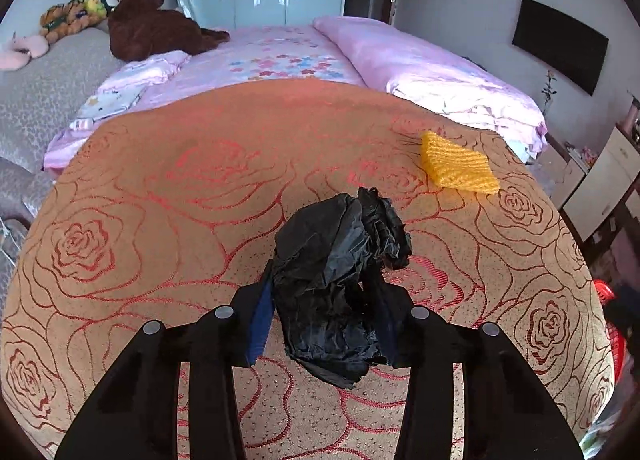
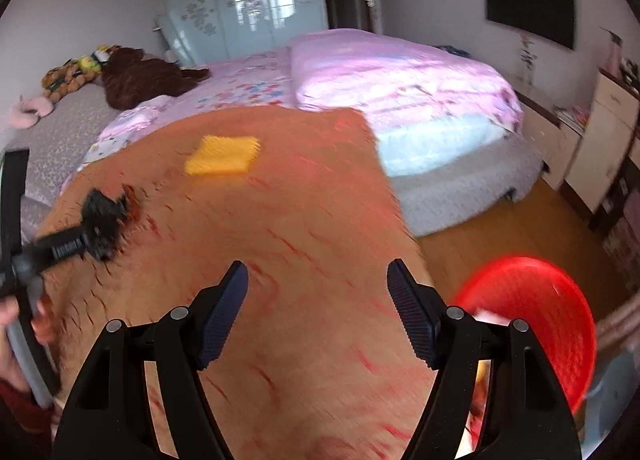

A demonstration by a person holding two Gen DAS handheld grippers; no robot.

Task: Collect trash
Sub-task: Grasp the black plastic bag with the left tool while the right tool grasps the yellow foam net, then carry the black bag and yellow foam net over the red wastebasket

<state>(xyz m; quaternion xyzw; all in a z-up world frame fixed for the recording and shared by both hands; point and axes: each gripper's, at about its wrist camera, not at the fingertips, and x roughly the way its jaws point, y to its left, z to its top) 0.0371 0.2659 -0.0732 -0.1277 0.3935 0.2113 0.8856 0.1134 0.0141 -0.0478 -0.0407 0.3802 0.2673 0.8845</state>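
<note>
In the left wrist view, the left gripper (image 1: 326, 320) was clamped on a crumpled black plastic bag (image 1: 340, 280), its 2 blue pads pressing the wad from either side. The bag sat between the jaws just above an orange cloth with red roses (image 1: 160, 200) that covered the surface below. A yellow foam net (image 1: 458, 168) lay flat on the cloth, well apart from the bag toward the far right edge. Behind the cloth stretched a bed with pink bedding (image 1: 420, 64) and a brown plush bear (image 1: 156, 28).

In the right wrist view, blurred by motion, the right gripper (image 2: 318, 308) stood wide with nothing between its pads. The left gripper (image 2: 100, 228) appeared at the left, gripping the black bag (image 2: 106, 216) over the cloth. The yellow net (image 2: 222, 154) lay farther back. A red basket (image 2: 540, 324) stood on the floor at the right, beside the cloth's edge.
</note>
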